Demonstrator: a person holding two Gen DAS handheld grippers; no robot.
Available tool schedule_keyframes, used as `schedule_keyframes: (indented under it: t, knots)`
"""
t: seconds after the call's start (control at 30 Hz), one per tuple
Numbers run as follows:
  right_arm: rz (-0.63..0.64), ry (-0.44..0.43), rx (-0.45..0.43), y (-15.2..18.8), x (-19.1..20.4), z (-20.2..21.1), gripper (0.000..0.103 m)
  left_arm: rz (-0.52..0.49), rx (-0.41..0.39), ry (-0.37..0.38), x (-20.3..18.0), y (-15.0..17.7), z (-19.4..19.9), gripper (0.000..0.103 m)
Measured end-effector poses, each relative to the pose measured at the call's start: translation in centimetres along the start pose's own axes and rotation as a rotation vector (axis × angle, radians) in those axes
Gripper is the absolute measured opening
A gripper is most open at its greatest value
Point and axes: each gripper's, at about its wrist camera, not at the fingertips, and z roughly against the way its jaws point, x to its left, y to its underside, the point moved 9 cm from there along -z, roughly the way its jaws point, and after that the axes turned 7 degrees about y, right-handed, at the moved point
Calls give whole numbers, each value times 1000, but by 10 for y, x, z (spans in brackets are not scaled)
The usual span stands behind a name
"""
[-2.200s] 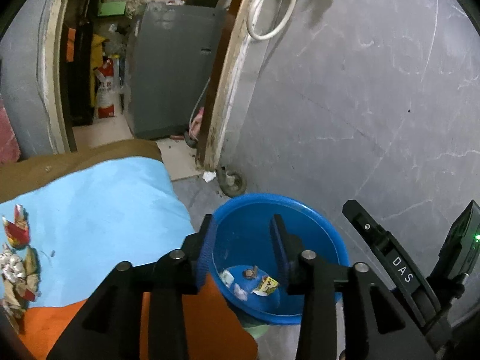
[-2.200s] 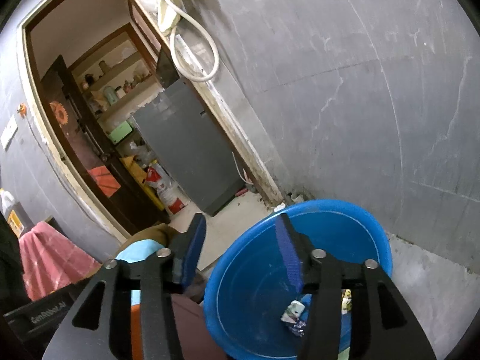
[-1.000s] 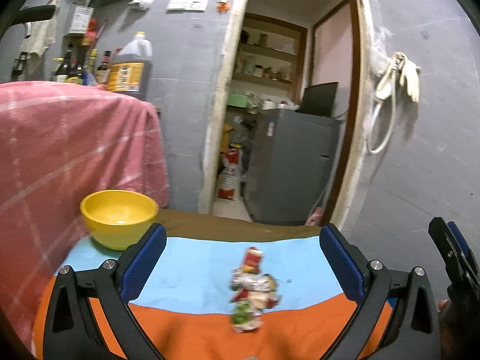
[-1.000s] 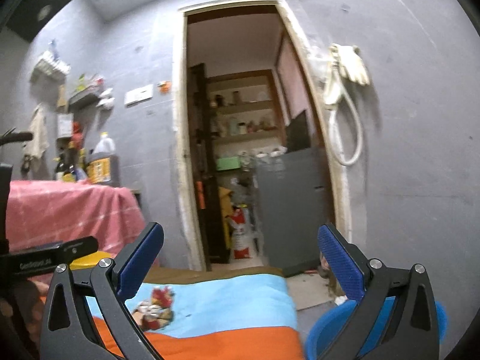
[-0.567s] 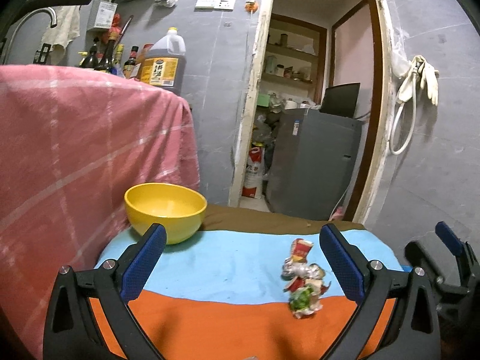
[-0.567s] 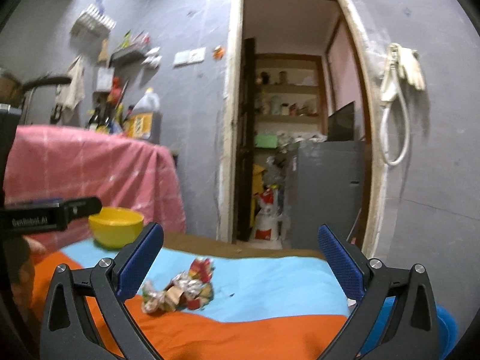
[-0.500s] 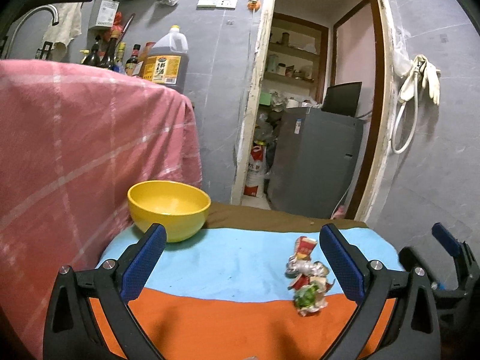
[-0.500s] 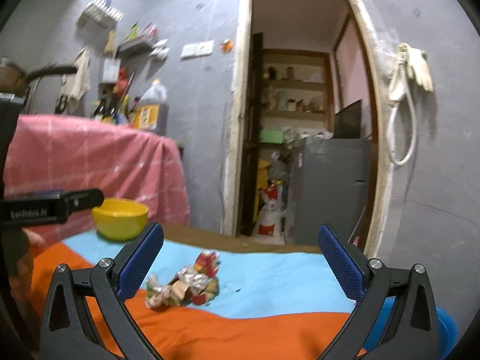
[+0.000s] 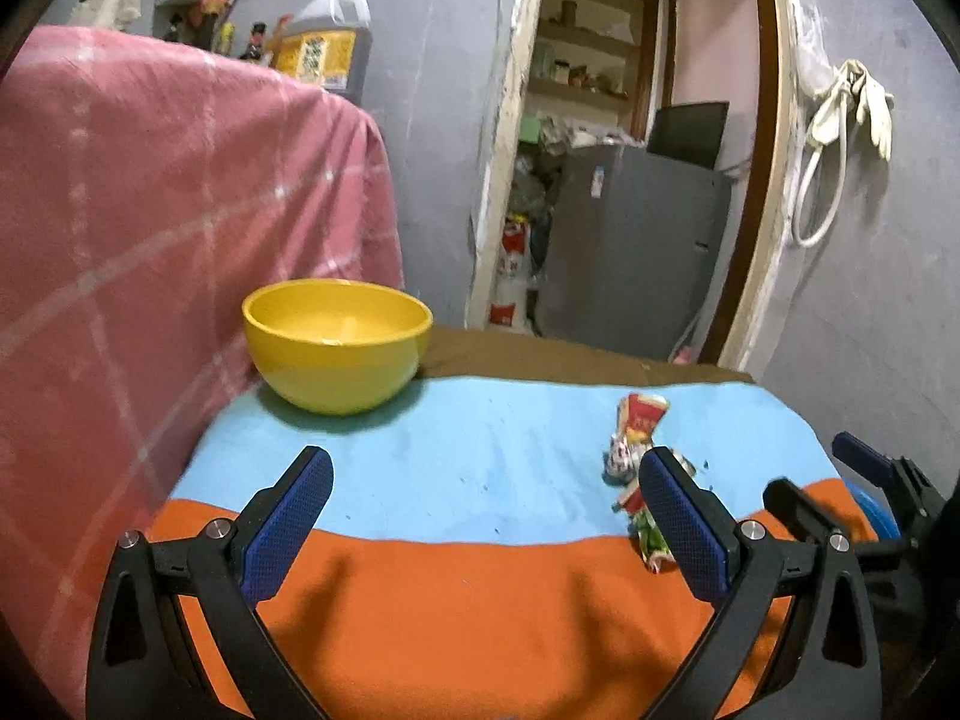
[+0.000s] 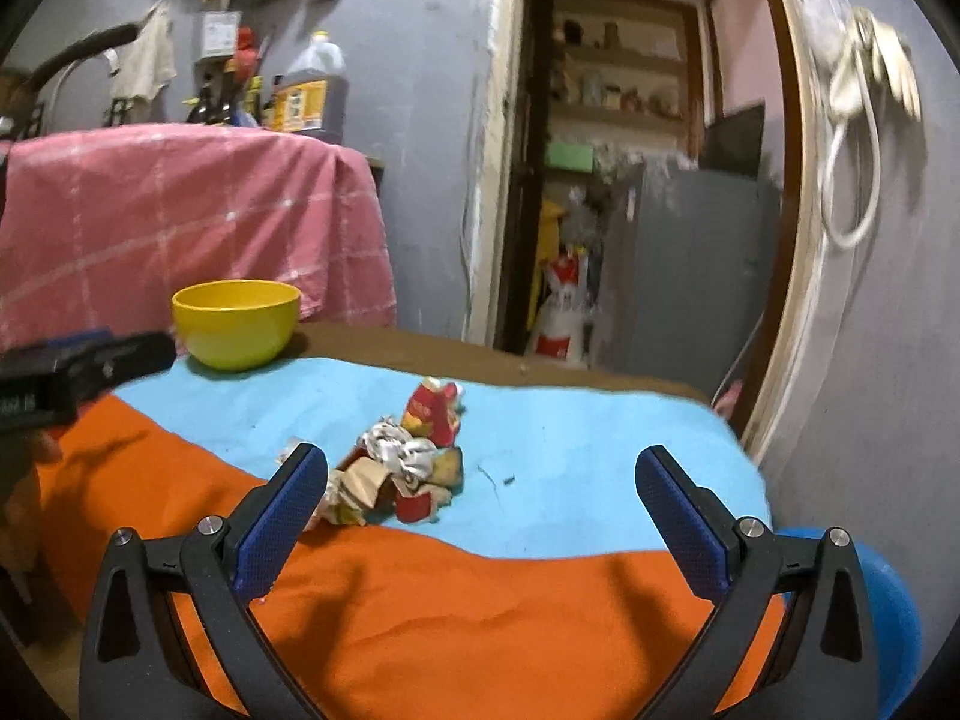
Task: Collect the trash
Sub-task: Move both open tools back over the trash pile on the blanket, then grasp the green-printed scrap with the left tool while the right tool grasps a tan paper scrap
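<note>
Since a moment ago your left gripper (image 9: 486,519) has edged closer, fingers spread empty. Its right pad hides the wrapper pile (image 9: 635,444) at 3 o'clock. Your right gripper (image 10: 480,516) gapes empty too; the blue basin (image 10: 888,606) is cut off at 4 o'clock.

Both grippers left blue basin (image 10: 888,594), now wide open facing wrappers (image 10: 399,468) (on table).

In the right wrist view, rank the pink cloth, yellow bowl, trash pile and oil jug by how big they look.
1. pink cloth, largest by far.
2. trash pile, though it lies nearer the camera.
3. yellow bowl.
4. oil jug, though it stands farthest back; close to the bowl.
</note>
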Motion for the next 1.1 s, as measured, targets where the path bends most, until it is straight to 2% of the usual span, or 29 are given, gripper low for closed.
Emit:
schedule_keyframes:
  t: [0.2, 0.27, 0.33, 0.4, 0.5, 0.57, 0.7, 0.77, 0.87, 0.97, 1.1]
  knots:
    - [-80, -41, 109, 13, -12, -16, 103, -43, 73, 83, -20, 11, -14, 100]
    - [-93, -57, 137, 17, -14, -20, 98, -67, 108, 113, -29, 15, -20, 100]
    - [-102, -64, 156, 19, -16, -22, 86, -86, 145, 147, -39, 21, -26, 99]
    - [-109, -68, 171, 22, -19, -23, 82, -100, 173, 180, -46, 26, -31, 95]
    - [-120, -87, 189, 24, -20, -24, 74, -121, 228, 231, -59, 33, -39, 83]
    - [-125, -94, 197, 24, -20, -26, 74, -124, 263, 254, -66, 38, -45, 71]
    - [-120, -106, 213, 27, -17, -29, 72, -108, 326, 289, -76, 47, -57, 53]
    - [-118, -114, 221, 27, -14, -31, 72, -91, 343, 295, -75, 47, -61, 37]
    - [-120, -130, 234, 29, -11, -33, 72, -42, 344, 316, -72, 45, -65, 24]
    - [-133, -162, 247, 28, -5, -36, 69, -13, 331, 313, -65, 41, -62, 20]
    - [-121, -198, 265, 28, 8, -40, 57, 15, 317, 294, -56, 38, -59, 17]
